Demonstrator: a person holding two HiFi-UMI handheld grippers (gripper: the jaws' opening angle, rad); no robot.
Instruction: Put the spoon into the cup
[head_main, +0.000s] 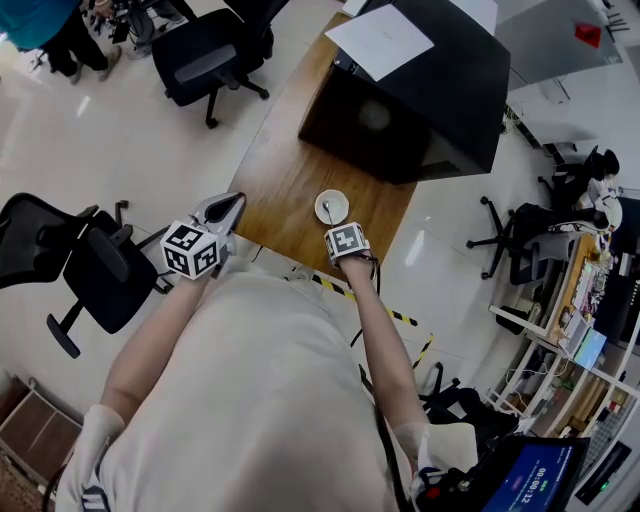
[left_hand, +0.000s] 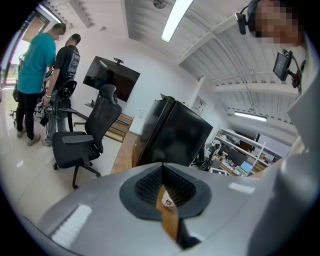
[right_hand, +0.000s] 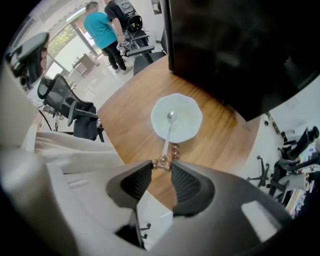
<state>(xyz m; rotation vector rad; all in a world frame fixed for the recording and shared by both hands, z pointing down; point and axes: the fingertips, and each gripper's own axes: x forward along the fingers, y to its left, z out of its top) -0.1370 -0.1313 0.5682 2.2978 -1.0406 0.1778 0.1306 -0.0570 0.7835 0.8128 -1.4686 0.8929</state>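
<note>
The spoon (right_hand: 169, 131) is resting in the white cup (right_hand: 189, 116), its handle end clamped by the right gripper (right_hand: 161, 167). The left gripper (left_hand: 162, 187) is clenched on nothing.

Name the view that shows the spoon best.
Right gripper view: it looks straight down the spoon, bowl in the cup, handle end between the jaws. Head view shows it tiny; left gripper view, not recognisably.
</note>
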